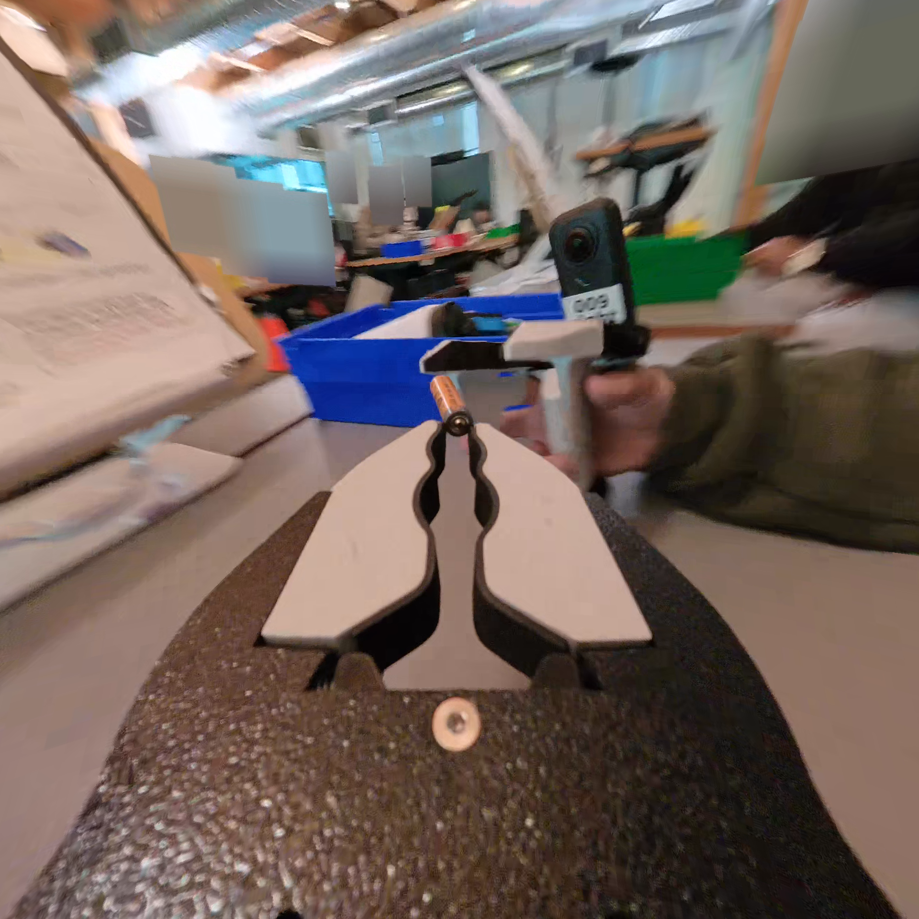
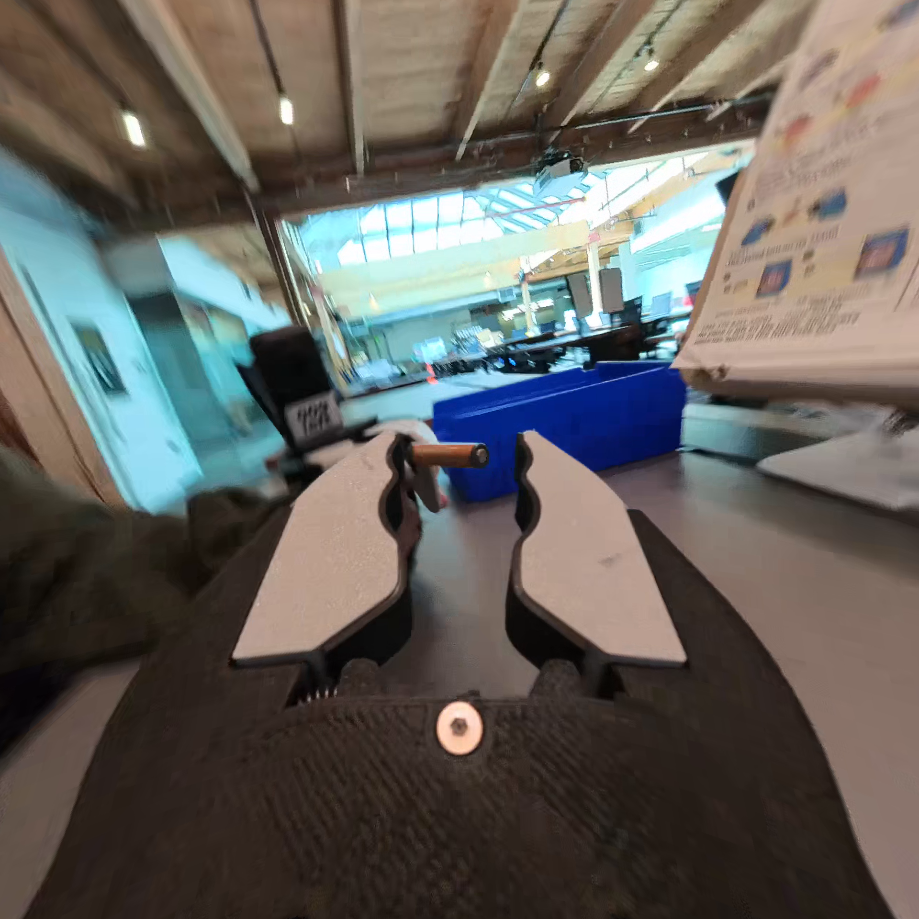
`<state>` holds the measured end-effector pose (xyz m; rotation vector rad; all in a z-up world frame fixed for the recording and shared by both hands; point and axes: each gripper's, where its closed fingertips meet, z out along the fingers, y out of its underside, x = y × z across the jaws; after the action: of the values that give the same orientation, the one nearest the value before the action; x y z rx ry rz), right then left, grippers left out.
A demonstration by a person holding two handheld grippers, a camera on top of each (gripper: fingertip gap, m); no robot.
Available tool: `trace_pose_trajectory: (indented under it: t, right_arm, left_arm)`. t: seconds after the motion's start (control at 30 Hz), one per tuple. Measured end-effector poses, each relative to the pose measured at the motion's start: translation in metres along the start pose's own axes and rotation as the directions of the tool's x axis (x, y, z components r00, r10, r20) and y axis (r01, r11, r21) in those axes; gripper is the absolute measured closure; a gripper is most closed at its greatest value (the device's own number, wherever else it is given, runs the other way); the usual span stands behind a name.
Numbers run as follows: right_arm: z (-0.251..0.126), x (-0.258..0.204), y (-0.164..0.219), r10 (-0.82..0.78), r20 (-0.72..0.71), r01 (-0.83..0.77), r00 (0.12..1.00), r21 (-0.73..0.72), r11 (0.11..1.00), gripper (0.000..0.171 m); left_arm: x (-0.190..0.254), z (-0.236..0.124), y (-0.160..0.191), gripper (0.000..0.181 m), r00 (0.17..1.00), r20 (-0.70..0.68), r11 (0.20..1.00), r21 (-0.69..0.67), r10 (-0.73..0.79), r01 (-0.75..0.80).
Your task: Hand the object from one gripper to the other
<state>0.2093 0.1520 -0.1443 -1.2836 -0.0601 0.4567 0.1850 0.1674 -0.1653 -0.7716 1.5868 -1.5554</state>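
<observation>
A small copper-and-black battery (image 1: 449,404) is pinched at its near end between the tips of my left gripper (image 1: 457,428), which is shut on it above the grey table. Its far end points up and away, just under the fingers of my right gripper (image 1: 462,359), which a hand holds at the right. In the right wrist view the battery (image 2: 447,455) lies crosswise between the spread fingers of my right gripper (image 2: 460,440), which is open and not touching it. A grey fingertip of the left gripper (image 2: 430,485) shows behind the left finger.
A blue bin (image 1: 358,383) stands on the table just beyond the grippers; it also shows in the right wrist view (image 2: 572,427). A propped cardboard board with printed sheets (image 1: 74,298) leans at the side. An olive sleeve (image 1: 795,437) lies on the table. A green bin (image 1: 681,268) stands farther back.
</observation>
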Motion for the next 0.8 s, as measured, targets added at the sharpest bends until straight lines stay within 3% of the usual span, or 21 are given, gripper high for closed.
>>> trace_pose_trajectory:
  t: [0.07,0.17,0.23,0.37,0.63,0.73,0.8]
  right_arm:
    - [-0.005,-0.006,0.011,-0.277,0.009,0.276,0.961,-0.122,0.953,0.124]
    - [-0.004,-0.008,0.022,-0.609,0.021,0.594,0.793,-0.248,0.765,0.122]
    - [0.001,-0.008,0.02,-0.749,-0.01,0.72,0.662,-0.269,0.64,0.121]
    - [0.007,-0.016,0.041,-0.888,0.126,0.861,0.441,-0.337,0.38,0.13]
    - [0.012,-0.012,0.042,-0.947,0.124,0.899,0.297,-0.369,0.234,0.16]
    - [0.012,-0.01,0.045,-0.936,0.146,0.882,0.319,-0.407,0.237,0.161]
    - [0.011,-0.007,0.047,-0.919,0.145,0.858,0.367,-0.434,0.274,0.161]
  left_arm:
    - [-0.002,-0.007,0.002,0.173,0.98,-0.093,0.984,-0.006,-0.178,0.178]
    - [0.001,-0.013,0.008,0.173,0.875,-0.229,0.904,-0.089,-0.426,0.417]
    - [0.008,-0.016,0.01,0.173,0.785,-0.297,0.838,-0.144,-0.544,0.527]
    - [0.009,-0.019,0.006,0.173,0.646,-0.336,0.72,-0.183,-0.686,0.669]
    - [0.01,-0.019,0.009,0.174,0.528,-0.342,0.614,-0.23,-0.777,0.755]
    - [0.007,-0.019,0.011,0.174,0.564,-0.322,0.639,-0.214,-0.76,0.739]
    - [0.001,-0.017,0.014,0.172,0.656,-0.278,0.709,-0.179,-0.701,0.682]
